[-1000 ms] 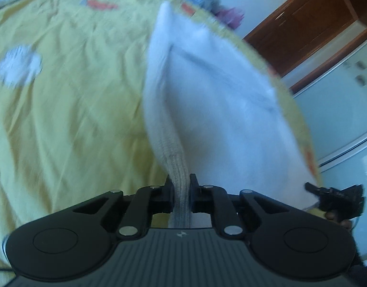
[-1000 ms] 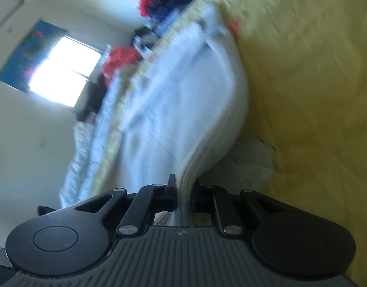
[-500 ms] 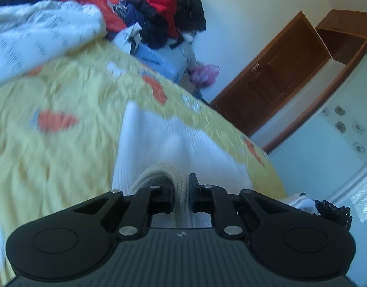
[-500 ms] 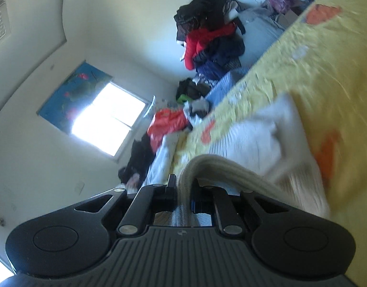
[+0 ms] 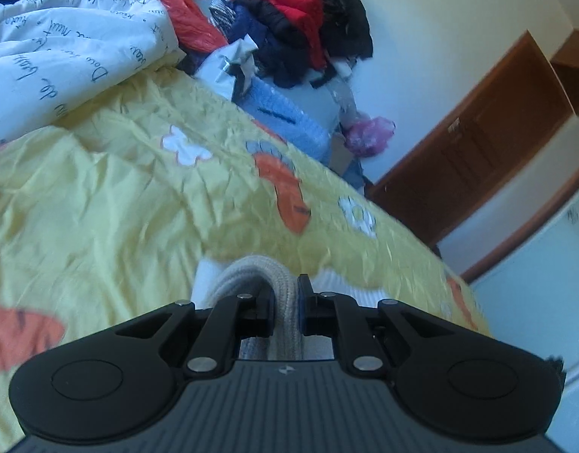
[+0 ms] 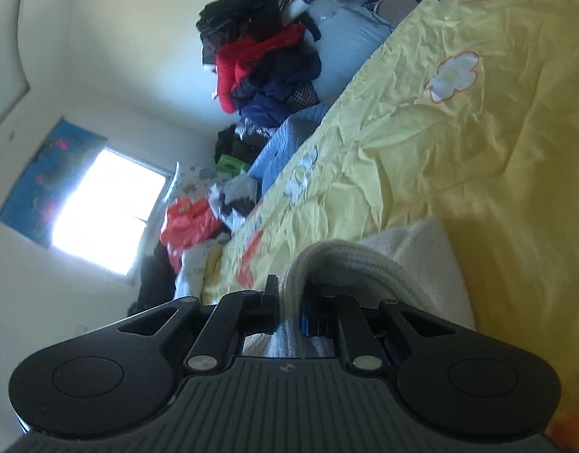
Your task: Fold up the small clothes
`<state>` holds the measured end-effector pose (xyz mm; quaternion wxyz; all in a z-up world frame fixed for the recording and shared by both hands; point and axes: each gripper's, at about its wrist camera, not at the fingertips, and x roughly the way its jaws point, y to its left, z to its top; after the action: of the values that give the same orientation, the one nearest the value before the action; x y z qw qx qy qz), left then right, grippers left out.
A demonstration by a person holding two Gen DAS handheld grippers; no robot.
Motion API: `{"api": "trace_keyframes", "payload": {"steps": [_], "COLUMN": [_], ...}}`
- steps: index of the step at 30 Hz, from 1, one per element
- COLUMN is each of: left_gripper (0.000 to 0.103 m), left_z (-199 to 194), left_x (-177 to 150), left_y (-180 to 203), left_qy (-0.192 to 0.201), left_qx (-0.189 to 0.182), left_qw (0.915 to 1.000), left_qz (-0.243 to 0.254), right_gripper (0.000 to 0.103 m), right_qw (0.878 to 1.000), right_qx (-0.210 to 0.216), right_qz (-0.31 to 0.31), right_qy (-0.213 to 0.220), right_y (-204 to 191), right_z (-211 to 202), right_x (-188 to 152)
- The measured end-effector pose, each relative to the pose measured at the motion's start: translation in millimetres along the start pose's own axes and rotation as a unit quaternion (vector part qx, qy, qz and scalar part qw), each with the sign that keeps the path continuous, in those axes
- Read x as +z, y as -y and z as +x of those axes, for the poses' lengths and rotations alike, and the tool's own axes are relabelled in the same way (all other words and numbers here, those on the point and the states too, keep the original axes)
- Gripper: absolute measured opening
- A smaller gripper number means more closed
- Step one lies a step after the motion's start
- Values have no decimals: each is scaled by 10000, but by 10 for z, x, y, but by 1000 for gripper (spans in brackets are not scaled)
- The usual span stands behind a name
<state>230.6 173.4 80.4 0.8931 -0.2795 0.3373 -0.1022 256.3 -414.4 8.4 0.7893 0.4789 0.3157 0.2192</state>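
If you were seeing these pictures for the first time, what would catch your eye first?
Probably the white knitted garment with a beige ribbed hem, its hem pinched in the closed jaws of both the left gripper and the right gripper, at the bottom centre of each view. Beyond it spreads the crumpled yellow bedsheet with orange and white flowers, with a heap of red, navy and black clothes against the far wall.

Mostly hidden behind the left gripper [image 5: 285, 302] and right gripper [image 6: 289, 302]: white knit garment [image 6: 421, 249]. Blurred near the bottom: yellow bedsheet [image 5: 100, 226].
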Motion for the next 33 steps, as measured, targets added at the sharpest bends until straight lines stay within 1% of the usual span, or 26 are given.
{"api": "trace_keyframes", "payload": {"steps": [1,2,3,4,5,6,7,8,9,11,12,14,16,18,21,22,24,26,27,28,30,31,32,33], "left_gripper": [11,12,14,15,20,29,34,47,64,84,84,84,84,84,84,84,84,84,84,85,85,84,76,46], "left_z": [102,198,286,348,377,359,295,198,72,-241,-398,-621,-805,-939,-961,-930,-786,-596,-524,-473,-388,-358,-329,-296], "left_x": [36,66,95,111,118,99,62,24,-23,-167,-264,-465,-708,-972,-1238,-1306,-1409,-1455,-1481,-1498,-1472,-1456,-1443,-1415], "left_y": [-56,-137,-238,-337,-429,-498,-534,-539,-530,-529,-535,-535,-560,-553,-472,-434,-361,-310,-301,-284,-229,-201,-174,-148], "left_qy": [19,-32,-133,-257,-348,-379,-332,-240,-133,150,276,282,266,223,176,140,-9,-155,-157,-8,249,319,337,292], "left_qx": [129,215,193,88,-87,-288,-441,-502,-506,-393,-266,-25,3,-8,-40,-51,-98,-160,-168,-181,-22,95,220,466], "left_qw": [9998,9988,9966,9932,9886,9839,9811,9815,9836,9877,9887,9901,9882,9868,9866,9869,9855,9837,9828,9828,9805,9785,9774,9764], "left_qz": [-178,-448,-786,-1131,-1460,-1725,-1857,-1833,-1724,-1508,-1450,-1373,-1506,-1602,-1619,-1606,-1692,-1783,-1831,-1837,-1950,-2034,-2077,-2090], "right_gripper": [17,21,35,43,63,71,76,80,80,80,80,80,80,80,79,79,80,81,81,81,79,77,66,48], "right_qw": [9998,9993,9980,9959,9945,9944,9951,9957,9962,9969,9970,9970,9964,9958,9935,9931,9938,9941,9941,9939,9921,9898,9868,9841], "right_qx": [-70,-215,-427,-561,-604,-511,-394,-350,-322,-150,-85,-91,-186,-399,-802,-861,-781,-756,-765,-759,-818,-975,-1186,-1383], "right_qz": [98,188,335,536,643,675,639,543,415,148,85,10,-19,-17,26,132,358,297,264,302,348,317,334,326], "right_qy": [125,233,330,458,559,626,647,663,694,753,763,770,833,825,814,779,701,715,723,738,881,987,1052,1068], "right_y": [48,106,171,243,279,282,251,202,142,47,33,14,48,103,199,235,298,270,242,235,193,156,140,125], "right_z": [43,88,129,146,128,89,33,-33,-131,-389,-508,-796,-1086,-1307,-1494,-1503,-1468,-1365,-1292,-1212,-1059,-974,-905,-821], "right_x": [25,53,74,89,91,75,51,27,-13,-137,-192,-382,-622,-835,-1172,-1266,-1415,-1492,-1499,-1493,-1459,-1430,-1409,-1399]}}
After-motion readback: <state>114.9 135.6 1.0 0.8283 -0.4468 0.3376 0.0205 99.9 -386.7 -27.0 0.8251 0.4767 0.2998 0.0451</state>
